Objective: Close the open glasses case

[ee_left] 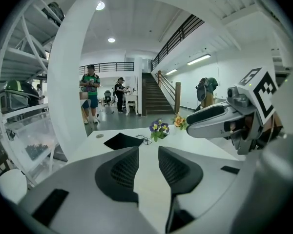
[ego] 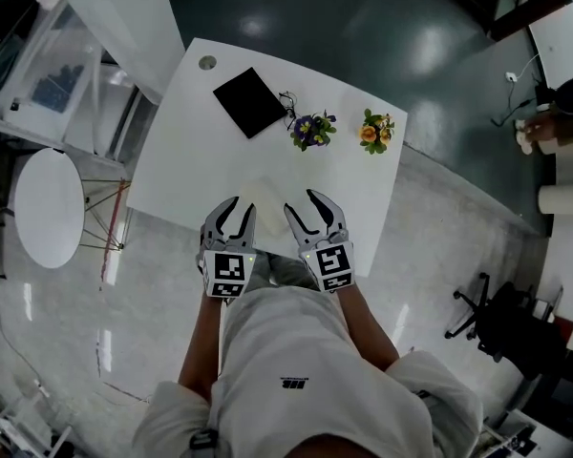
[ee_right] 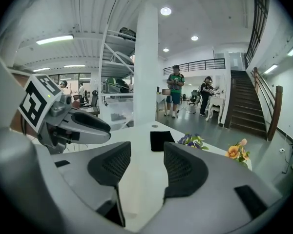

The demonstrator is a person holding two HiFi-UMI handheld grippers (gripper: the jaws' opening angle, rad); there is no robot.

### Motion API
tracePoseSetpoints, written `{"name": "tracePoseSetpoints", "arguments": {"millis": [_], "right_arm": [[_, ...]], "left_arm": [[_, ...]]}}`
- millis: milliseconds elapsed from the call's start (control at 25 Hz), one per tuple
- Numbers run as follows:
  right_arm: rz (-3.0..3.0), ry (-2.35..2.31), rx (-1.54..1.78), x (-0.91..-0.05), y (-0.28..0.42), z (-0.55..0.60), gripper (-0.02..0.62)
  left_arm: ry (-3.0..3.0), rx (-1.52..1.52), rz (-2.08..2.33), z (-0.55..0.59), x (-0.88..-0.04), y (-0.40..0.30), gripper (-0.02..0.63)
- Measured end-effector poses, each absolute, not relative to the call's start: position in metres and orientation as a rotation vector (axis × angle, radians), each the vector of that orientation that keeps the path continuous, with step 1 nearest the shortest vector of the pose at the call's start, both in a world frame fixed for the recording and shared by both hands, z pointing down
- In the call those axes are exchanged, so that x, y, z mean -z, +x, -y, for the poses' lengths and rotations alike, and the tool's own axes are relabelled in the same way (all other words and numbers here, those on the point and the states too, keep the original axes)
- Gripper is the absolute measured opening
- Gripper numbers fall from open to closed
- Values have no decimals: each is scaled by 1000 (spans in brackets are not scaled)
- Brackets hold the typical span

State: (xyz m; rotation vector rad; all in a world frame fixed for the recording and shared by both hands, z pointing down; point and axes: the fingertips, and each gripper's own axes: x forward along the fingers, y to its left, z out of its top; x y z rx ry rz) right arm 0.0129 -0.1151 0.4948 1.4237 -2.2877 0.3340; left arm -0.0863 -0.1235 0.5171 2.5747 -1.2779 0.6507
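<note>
Left gripper (ego: 241, 206) and right gripper (ego: 301, 203) are at the table's (ego: 172, 160) near edge, jaws apart, empty. Black glasses case (ego: 250, 101) lies well apart at the far side. Risk: a long reach could clip the purple flowers (ego: 311, 130) just beside it.

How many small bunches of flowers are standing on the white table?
2. The purple flowers stand beside the black flat item at the table's far side; the orange flowers stand to their right, near the table's right edge. None seems hidden.

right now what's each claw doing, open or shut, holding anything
Left claw: open, holding nothing.
Right claw: open, holding nothing.
</note>
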Motion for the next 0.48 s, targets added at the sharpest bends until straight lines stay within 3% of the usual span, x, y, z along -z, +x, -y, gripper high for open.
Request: {"name": "tracePoseSetpoints", "arguments": {"millis": [480], "right_arm": [[2377, 1433, -312, -471, 55, 106, 213]], "left_arm": [[2574, -673, 1368, 114, -491, -47, 140]]}}
